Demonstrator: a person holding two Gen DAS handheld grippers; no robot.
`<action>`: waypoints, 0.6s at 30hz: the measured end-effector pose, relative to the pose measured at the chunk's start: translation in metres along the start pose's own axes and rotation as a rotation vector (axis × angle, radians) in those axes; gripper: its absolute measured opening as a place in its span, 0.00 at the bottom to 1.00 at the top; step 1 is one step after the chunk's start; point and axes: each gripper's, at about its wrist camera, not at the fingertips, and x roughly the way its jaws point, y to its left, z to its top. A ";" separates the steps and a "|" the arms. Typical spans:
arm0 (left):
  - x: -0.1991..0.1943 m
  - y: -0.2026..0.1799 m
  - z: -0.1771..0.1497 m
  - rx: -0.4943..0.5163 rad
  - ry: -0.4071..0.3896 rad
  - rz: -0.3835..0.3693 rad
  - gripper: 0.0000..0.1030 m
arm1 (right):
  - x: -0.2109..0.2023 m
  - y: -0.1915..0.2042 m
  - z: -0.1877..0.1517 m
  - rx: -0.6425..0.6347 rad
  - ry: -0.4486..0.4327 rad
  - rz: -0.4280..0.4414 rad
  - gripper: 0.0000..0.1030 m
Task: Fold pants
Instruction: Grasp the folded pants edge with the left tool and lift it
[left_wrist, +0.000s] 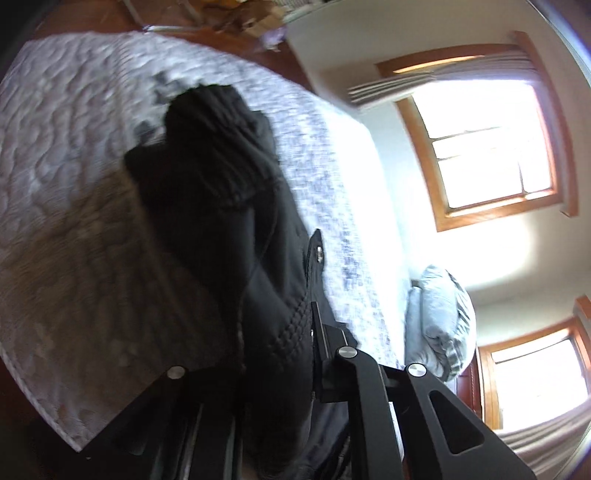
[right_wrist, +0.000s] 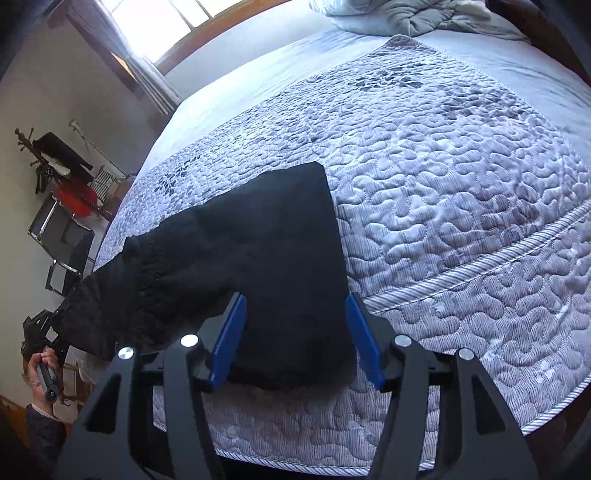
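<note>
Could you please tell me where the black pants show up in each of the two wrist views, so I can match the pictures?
Left wrist view: the black pants fill the centre, running from mid-picture down into the left claw, which is shut on them.
Right wrist view: they lie left of centre and low, one end between the open blue pads of the right claw.
Shared landmark: the quilted bedspread under the pants.

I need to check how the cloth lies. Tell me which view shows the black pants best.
The right wrist view: the black pants lie spread on the quilted bedspread, outline clear. The left wrist view shows only a blurred, bunched part of them, clamped in the left gripper.
</note>
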 end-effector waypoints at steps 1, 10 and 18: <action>0.000 -0.010 -0.002 0.026 -0.004 -0.007 0.12 | -0.001 -0.001 0.000 0.005 -0.002 0.002 0.55; 0.006 -0.119 -0.044 0.385 0.003 -0.053 0.12 | -0.005 -0.012 0.000 0.038 -0.016 0.003 0.55; 0.035 -0.184 -0.104 0.671 0.082 -0.003 0.13 | -0.008 -0.018 0.000 0.055 -0.026 0.012 0.55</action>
